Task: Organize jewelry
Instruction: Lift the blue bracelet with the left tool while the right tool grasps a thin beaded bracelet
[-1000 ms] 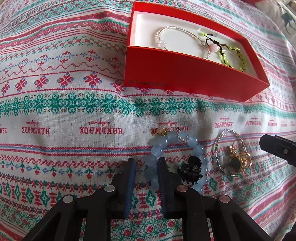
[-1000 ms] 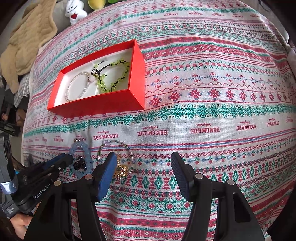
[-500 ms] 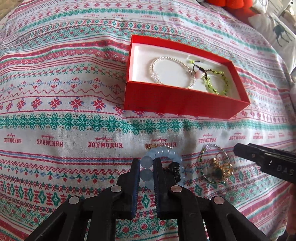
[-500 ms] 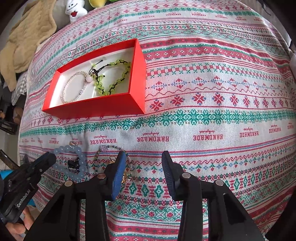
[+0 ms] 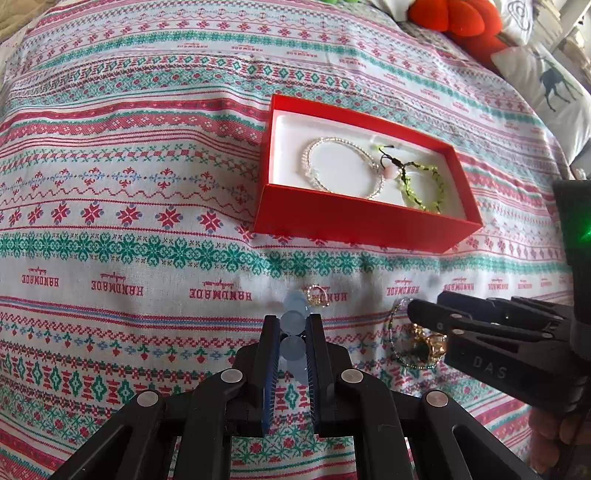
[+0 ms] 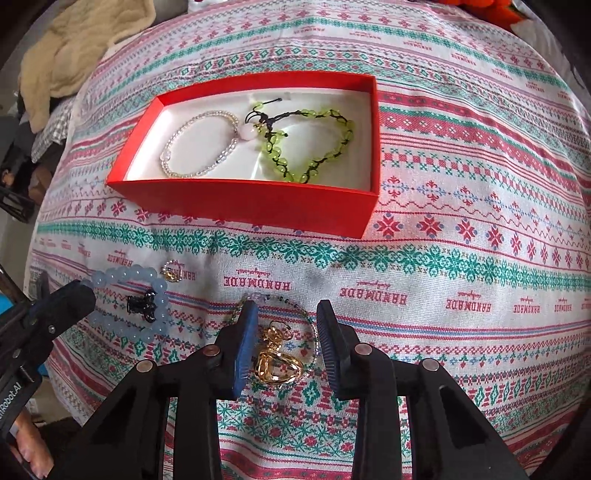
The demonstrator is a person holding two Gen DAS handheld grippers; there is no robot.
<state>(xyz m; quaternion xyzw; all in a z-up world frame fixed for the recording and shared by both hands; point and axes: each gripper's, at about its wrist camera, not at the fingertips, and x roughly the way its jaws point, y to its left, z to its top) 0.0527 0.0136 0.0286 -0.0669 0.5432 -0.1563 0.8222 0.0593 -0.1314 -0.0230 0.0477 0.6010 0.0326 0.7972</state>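
Observation:
My left gripper [image 5: 291, 325] is shut on a pale blue bead bracelet [image 5: 293, 321], lifted edge-on; in the right wrist view the bracelet [image 6: 125, 275] hangs from it [image 6: 83, 295], with a small black hair claw [image 6: 142, 304] inside its loop. My right gripper [image 6: 284, 321] is open over a gold brooch [image 6: 275, 363] and a thin beaded bracelet [image 6: 291, 302] on the cloth. A red box [image 5: 362, 221] holds a clear bead bracelet [image 5: 343, 168] and a green bead bracelet [image 5: 421, 184]. A small gold ring [image 6: 173, 271] lies near the blue bracelet.
A patterned red, green and white cloth [image 6: 443, 258] covers the surface. A beige blanket [image 6: 74, 48] lies at the far left edge. An orange plush [image 5: 458, 22] and a deer-print pillow [image 5: 546, 85] sit at the far right.
My left gripper closed on the blue bead bracelet and lifted it. My right gripper moved forward over the gold brooch and narrowed its opening somewhat.

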